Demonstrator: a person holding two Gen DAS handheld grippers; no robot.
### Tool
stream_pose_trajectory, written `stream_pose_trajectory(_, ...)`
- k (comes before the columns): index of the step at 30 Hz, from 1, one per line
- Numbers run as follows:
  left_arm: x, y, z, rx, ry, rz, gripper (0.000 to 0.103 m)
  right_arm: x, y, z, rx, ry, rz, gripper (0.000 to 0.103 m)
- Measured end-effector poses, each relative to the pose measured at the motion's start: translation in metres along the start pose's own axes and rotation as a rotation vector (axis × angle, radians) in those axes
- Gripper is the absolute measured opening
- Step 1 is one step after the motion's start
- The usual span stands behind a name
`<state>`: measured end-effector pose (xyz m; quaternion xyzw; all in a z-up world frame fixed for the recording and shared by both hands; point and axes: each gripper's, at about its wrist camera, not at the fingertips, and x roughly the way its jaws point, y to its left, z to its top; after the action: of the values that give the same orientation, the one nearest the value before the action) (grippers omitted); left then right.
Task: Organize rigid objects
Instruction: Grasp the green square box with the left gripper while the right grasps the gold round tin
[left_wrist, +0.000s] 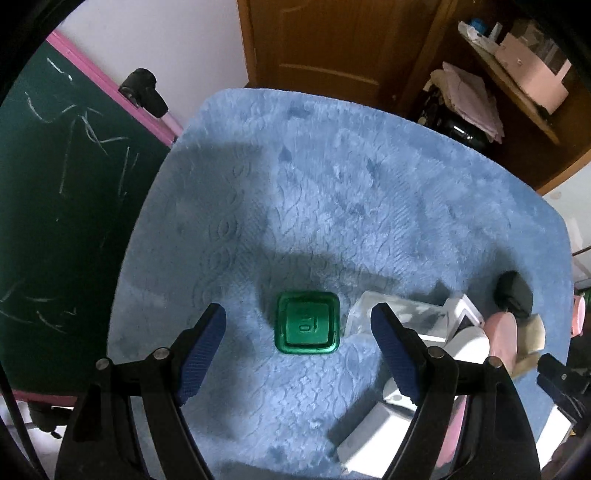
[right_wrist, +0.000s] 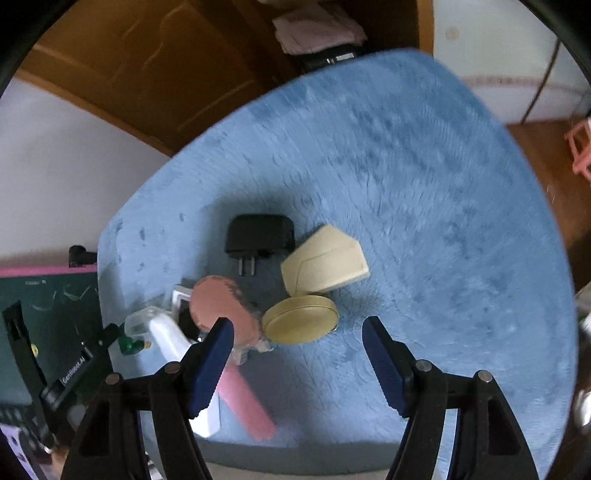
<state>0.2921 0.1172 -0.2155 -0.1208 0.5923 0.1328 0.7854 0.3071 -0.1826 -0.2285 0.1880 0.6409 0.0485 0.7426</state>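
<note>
A green square lid-like box (left_wrist: 307, 322) lies on the blue fluffy mat (left_wrist: 332, 206), just ahead of my open, empty left gripper (left_wrist: 297, 321). To its right sit a clear plastic box (left_wrist: 391, 314) and white boxes (left_wrist: 373, 439). In the right wrist view my right gripper (right_wrist: 297, 332) is open and empty above the mat (right_wrist: 424, 184). Just ahead of it lie a round cream tin (right_wrist: 300, 319), a cream angular box (right_wrist: 325, 262), a black plug adapter (right_wrist: 258, 236), a pink round disc (right_wrist: 221, 310) and a pink bar (right_wrist: 245, 404).
A green chalkboard with a pink frame (left_wrist: 66, 192) stands left of the mat. A wooden door (left_wrist: 332, 40) and shelves with pink boxes (left_wrist: 532, 70) are behind. The left gripper (right_wrist: 66, 369) shows at the left edge of the right wrist view.
</note>
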Motion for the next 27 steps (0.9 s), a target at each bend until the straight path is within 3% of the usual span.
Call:
stream_pose_trajectory(8, 0.003, 0.001, 0.002, -0.029, -0.025, -0.025, 0.083, 0.026, -0.009, -0.001, 0.054, 0.023, 0.010, 0.072)
stream_pose_trajectory(15, 0.004, 0.010, 0.005, -0.066, -0.029, -0.022, 0.083, 0.044, -0.005, -0.001, 0.074, 0.040, 0.019, 0.060)
stream_pose_trajectory(27, 0.022, 0.020, -0.002, -0.138, 0.027, -0.020, 0.083, 0.055, 0.023, 0.004, 0.013, 0.016, -0.063, 0.056)
